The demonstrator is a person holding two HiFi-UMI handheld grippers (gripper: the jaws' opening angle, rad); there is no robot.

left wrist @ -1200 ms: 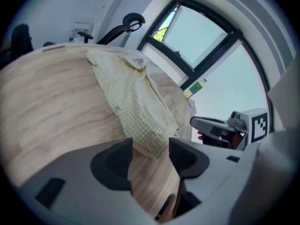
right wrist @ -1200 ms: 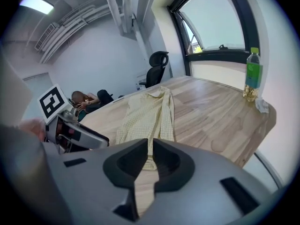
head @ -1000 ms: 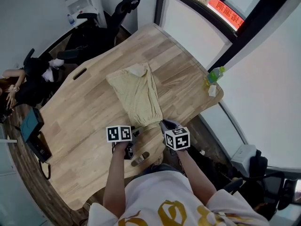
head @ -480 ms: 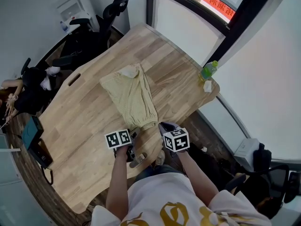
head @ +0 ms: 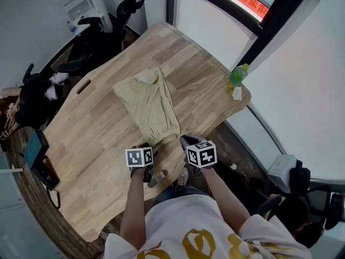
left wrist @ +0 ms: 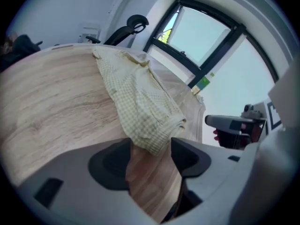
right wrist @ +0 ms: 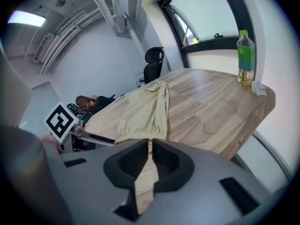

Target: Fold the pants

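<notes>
- The pants [head: 148,104], pale yellow with a fine check, lie flat on the wooden counter [head: 97,128]. The waistband is at the far end and the cuffs are close to the near edge, just in front of the person.
- They look already doubled lengthwise, one leg over the other, so that fold seems done. By my judgement, the crosswise folds that bring the cuffs up towards the waistband are not yet made.
- The left claw [left wrist: 150,149] stands wide and its jaws have just been opening. The cuff end lies between them, and the pads do not appear to press it.
- The right claw [right wrist: 151,149] is narrowed almost to nothing at the cuff hem. A sliver of cloth shows at its tips, but whether any is pinched I cannot tell.
- A red sign [head: 248,4] outside the window carries characters, cut off and too small to read.
- The green-labelled bottle [head: 237,75] near the counter's far corner shows no legible print.
- The person's shirt [head: 188,231] bears a yellow print, only partly in view and unreadable.
</notes>
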